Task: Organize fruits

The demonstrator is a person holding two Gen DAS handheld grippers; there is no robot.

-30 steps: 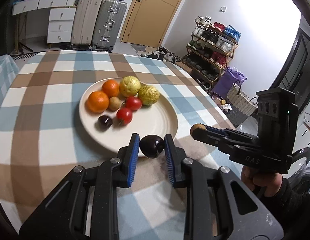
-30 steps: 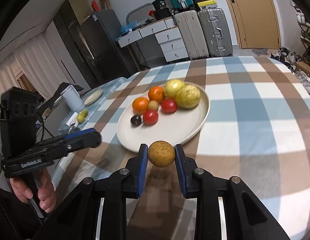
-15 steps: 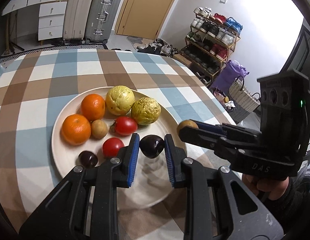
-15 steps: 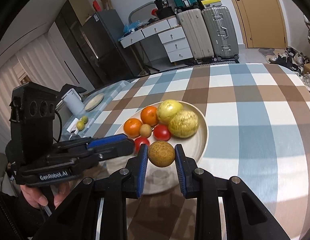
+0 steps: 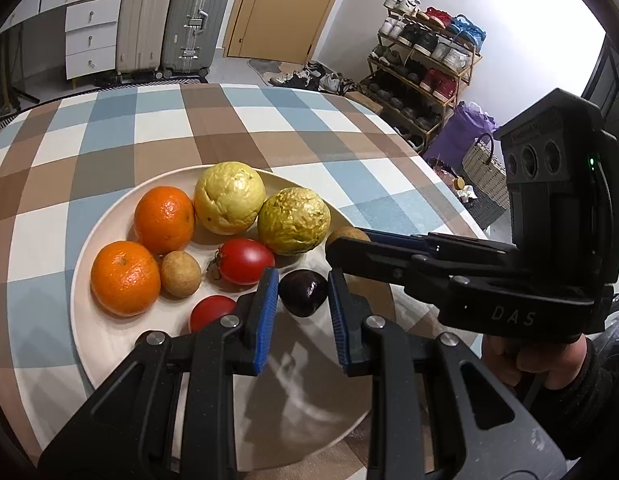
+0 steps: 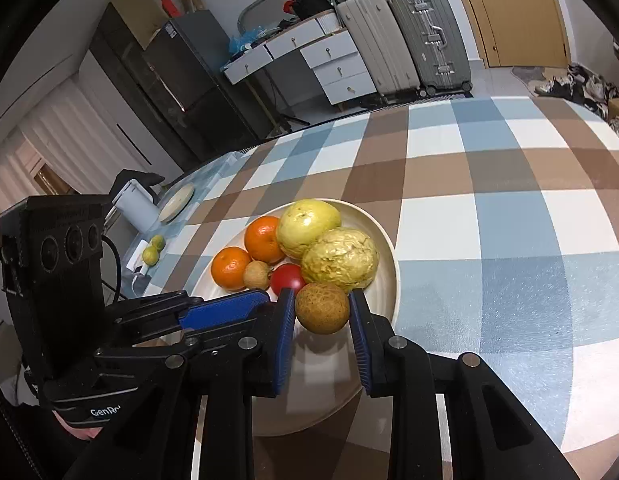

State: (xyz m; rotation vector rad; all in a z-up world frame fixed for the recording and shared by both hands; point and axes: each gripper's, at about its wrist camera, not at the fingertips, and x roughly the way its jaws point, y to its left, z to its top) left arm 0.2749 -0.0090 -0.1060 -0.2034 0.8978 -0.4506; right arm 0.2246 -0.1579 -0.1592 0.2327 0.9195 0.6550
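From the left wrist view, the left gripper (image 5: 303, 300) is seen poised over the round cream ceramic plate (image 5: 109, 344), its blue-padded jaws closed on a small dark purple plum-like fruit (image 5: 303, 293). The fruit is held just above the plate's near half, right beside a red cherry tomato (image 5: 245, 260) and in front of a wrinkled yellow-green passion fruit (image 5: 294, 221). A second red tomato (image 5: 211, 312) is partly hidden behind the left jaw. Two oranges, a pale yellow round fruit and a small tan longan are grouped toward the plate's far left. A clean release is judged to need a low descent onto the bare patch of plate between the tomatoes, so no rolling is provoked.

From the right wrist view, the right gripper (image 6: 322, 314) is shown clamped on a rough tan-brown round fruit (image 6: 322, 307), held over the plate's right near edge (image 6: 391, 280), just in front of the passion fruit (image 6: 340, 260). The rim is close here; the fruit should be carried inward before the jaws are eased apart, or it could be tipped onto the checked blue, brown and white tablecloth (image 6: 509, 220). The two grippers are crowded together, so one placement at a time is advised.
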